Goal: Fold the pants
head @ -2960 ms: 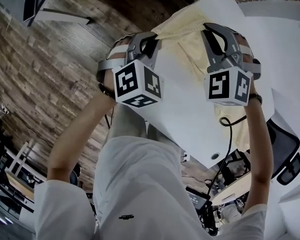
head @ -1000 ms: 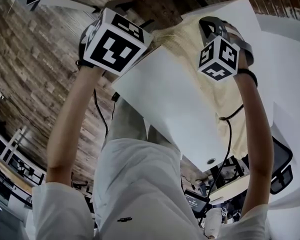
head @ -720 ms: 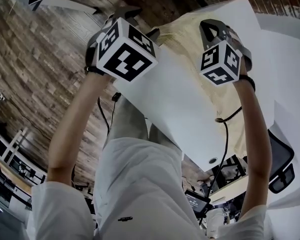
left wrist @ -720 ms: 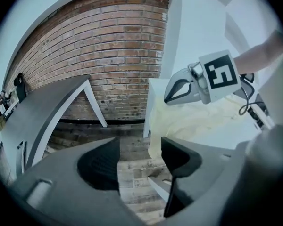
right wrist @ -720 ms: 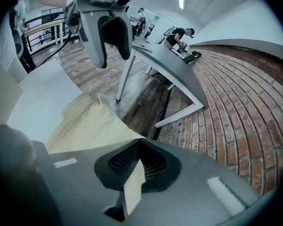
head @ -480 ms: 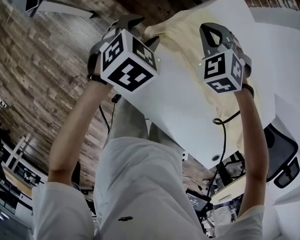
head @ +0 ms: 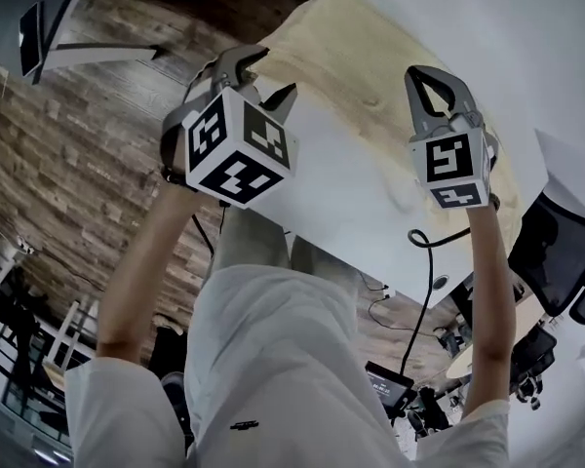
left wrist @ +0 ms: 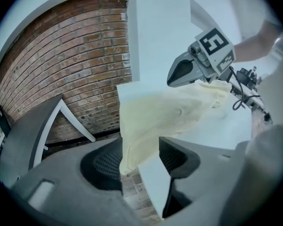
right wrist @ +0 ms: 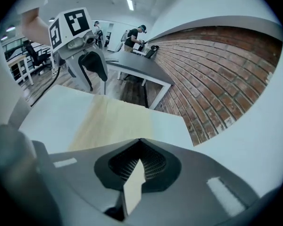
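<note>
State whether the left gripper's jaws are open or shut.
Open. On the left gripper the jaws stand apart, having just been closing. The hanging end of the pants shows between them, and no pad presses it.

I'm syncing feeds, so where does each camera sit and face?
Head view: on the head, looking down at pants on table; torso, arms, left tongs, right tongs.
Left gripper view: on left tongs, facing right tongs; jaws apart, just closing, pants edge between.
Right gripper view: on right tongs, facing left tongs; jaws shut on pants.
All share pants, table.
</note>
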`<action>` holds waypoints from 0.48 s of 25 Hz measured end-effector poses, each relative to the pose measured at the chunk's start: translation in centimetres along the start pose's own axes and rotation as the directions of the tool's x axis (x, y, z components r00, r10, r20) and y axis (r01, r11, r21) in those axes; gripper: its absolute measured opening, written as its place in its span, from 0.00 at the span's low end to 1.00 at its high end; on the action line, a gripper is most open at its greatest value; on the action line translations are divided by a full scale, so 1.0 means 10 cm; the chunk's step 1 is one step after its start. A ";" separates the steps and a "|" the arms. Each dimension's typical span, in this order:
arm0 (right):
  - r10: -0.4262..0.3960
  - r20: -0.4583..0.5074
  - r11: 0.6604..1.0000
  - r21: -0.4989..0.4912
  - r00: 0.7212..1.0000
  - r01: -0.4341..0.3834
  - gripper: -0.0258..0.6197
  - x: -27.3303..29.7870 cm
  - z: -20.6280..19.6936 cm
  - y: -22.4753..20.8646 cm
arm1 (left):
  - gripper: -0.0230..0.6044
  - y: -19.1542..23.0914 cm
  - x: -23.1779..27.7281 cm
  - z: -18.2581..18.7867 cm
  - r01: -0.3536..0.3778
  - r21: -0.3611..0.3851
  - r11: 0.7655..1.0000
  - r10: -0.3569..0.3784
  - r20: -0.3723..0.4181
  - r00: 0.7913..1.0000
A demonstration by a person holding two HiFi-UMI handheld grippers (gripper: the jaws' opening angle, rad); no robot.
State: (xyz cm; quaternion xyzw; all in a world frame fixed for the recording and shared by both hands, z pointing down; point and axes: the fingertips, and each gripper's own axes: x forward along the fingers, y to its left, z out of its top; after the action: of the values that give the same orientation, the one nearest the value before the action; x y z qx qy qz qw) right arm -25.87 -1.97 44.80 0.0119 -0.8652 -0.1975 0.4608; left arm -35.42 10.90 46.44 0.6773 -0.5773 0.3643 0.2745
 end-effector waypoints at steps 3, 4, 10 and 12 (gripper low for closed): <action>-0.041 -0.021 0.997 0.067 0.999 0.042 0.05 -0.19 -0.33 -0.09 | 0.42 -0.14 0.06 0.13 0.022 0.028 0.999 -0.023 0.004 1.000; -0.055 -0.024 0.994 0.089 0.998 0.057 0.05 -0.25 -0.43 -0.13 | 0.41 -0.18 0.08 0.18 0.026 0.038 0.999 -0.026 0.004 1.000; -0.119 -0.035 0.967 0.223 0.992 0.124 0.05 -0.57 -0.84 -0.18 | 0.29 -0.54 0.23 0.47 0.086 0.124 0.989 -0.088 0.007 0.996; -0.145 -0.033 0.952 0.269 0.989 0.148 0.05 -0.67 -0.92 -0.16 | 0.26 -0.68 0.25 0.58 0.111 0.132 0.985 -0.115 0.025 0.993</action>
State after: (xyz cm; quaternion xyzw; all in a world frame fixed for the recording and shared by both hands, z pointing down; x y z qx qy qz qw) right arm -14.95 -5.11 43.51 0.1402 -0.8777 -0.1108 0.4447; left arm -27.61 6.13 45.41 0.7313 -0.5174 0.3738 0.2404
